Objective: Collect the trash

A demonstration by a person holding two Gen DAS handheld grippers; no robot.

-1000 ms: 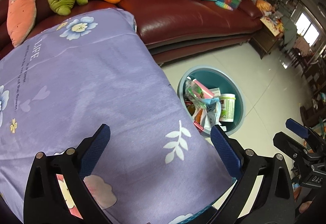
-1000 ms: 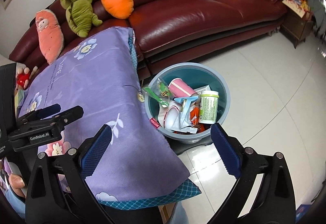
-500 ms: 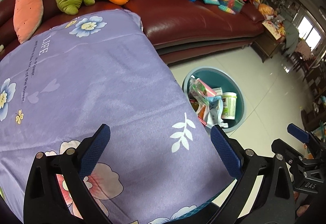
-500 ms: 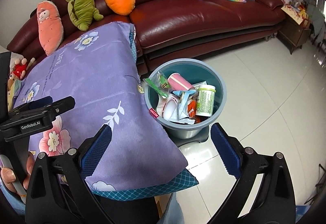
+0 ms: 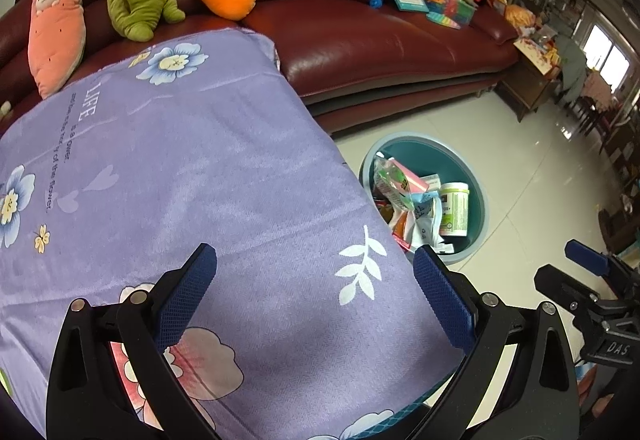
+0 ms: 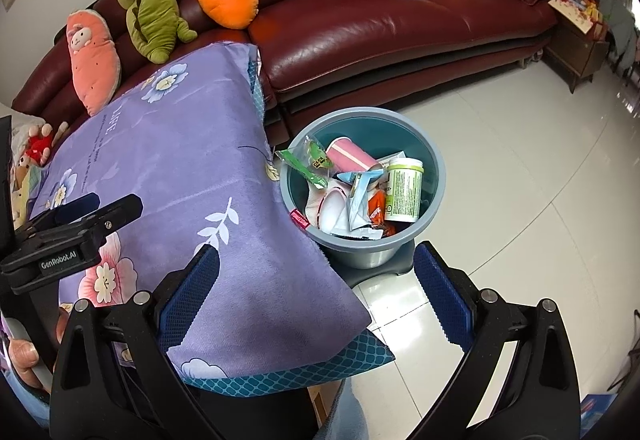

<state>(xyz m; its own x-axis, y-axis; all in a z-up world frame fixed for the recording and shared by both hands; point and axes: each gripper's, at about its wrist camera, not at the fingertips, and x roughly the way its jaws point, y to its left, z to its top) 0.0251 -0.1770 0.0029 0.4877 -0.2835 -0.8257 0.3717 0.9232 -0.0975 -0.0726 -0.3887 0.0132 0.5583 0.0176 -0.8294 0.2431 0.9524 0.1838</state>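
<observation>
Both the left gripper (image 5: pixel 314 296) and right gripper (image 6: pixel 316 292) hang with jaws spread, empty. The bin (image 6: pixel 436 163) (packed with wrappers) sits at one o'clock beside the purple-covered bench (image 6: pixel 168 167).

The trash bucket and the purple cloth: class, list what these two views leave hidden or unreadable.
- Left wrist view: the near side of the trash bucket is hidden by the purple cloth.
- Right wrist view: the label print on the white jar is too small to read.
- Both views: what lies under the cloth is covered.
- Right wrist view: trash at the bucket's bottom is buried under wrappers.
</observation>
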